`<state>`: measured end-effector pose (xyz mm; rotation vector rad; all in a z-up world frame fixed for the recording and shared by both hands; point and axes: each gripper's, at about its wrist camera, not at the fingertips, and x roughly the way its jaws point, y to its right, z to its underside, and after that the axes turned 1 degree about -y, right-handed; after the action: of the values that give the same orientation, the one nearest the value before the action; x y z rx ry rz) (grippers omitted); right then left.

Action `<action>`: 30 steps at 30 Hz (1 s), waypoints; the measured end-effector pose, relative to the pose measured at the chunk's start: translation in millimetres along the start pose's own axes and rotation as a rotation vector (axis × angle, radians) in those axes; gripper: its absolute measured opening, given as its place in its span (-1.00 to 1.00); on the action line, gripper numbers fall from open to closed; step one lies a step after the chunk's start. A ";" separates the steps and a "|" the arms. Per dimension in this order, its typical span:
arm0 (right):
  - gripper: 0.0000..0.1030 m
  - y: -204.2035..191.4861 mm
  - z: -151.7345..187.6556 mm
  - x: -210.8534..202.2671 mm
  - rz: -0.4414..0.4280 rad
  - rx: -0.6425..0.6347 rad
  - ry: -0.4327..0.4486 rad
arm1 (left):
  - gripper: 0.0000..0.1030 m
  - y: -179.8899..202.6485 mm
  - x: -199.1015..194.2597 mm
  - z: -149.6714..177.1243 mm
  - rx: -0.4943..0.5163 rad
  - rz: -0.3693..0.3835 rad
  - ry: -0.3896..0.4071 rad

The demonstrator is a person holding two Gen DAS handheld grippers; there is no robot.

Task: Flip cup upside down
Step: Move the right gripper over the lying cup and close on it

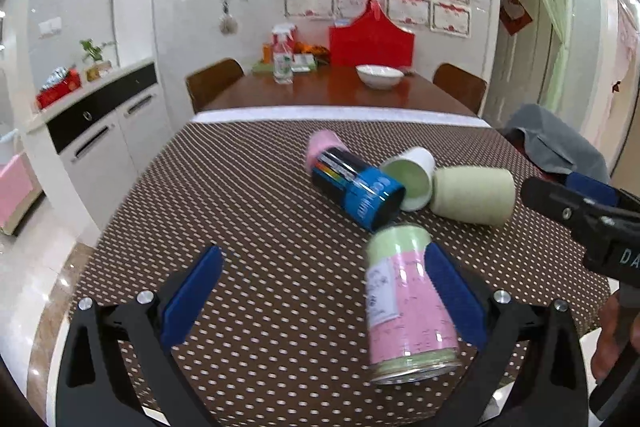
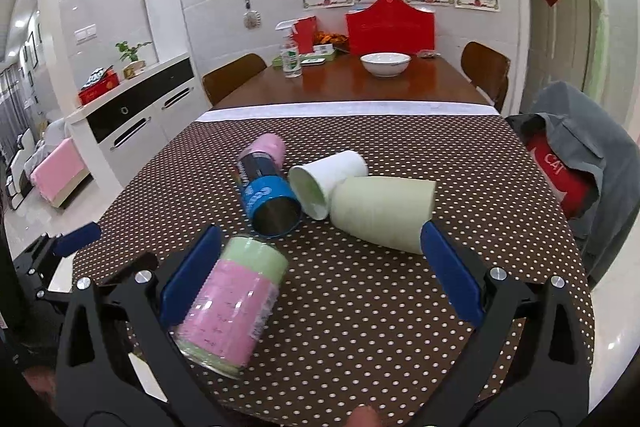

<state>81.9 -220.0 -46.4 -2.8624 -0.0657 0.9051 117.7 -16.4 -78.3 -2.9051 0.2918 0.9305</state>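
Five cups lie toppled on the counter (image 1: 248, 187). The pink cup (image 1: 408, 303), nearest the front edge, lies on its side against one pad of the left hand-held gripper (image 1: 324, 291), whose jaws gape, seemingly lining up a grasp. The right hand-held gripper (image 2: 322, 267) is likewise spread, empty.

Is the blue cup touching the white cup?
Touching. In the right wrist view the blue cup has its rim pressed against the white cup, with no tablecloth showing between them.
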 end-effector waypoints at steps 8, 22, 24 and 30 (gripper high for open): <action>0.89 -19.2 -4.8 5.3 -0.063 -0.003 -0.071 | 0.93 -25.0 -31.8 -4.9 -0.003 -0.087 0.098; 0.89 -25.8 -11.5 52.7 -0.183 0.132 -0.357 | 0.93 -59.4 -55.0 -4.9 -0.027 -0.182 0.184; 0.89 -30.3 -10.2 61.5 -0.201 0.136 -0.398 | 0.93 -64.4 -55.6 -3.4 -0.033 -0.192 0.186; 0.89 -37.2 -1.5 94.1 -0.169 0.145 -0.525 | 0.93 -75.1 -50.8 0.9 -0.041 -0.192 0.174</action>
<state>159.8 -175.5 -93.3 -2.3728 -0.2771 1.5213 91.9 65.2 -48.4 -2.9896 0.0016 0.6647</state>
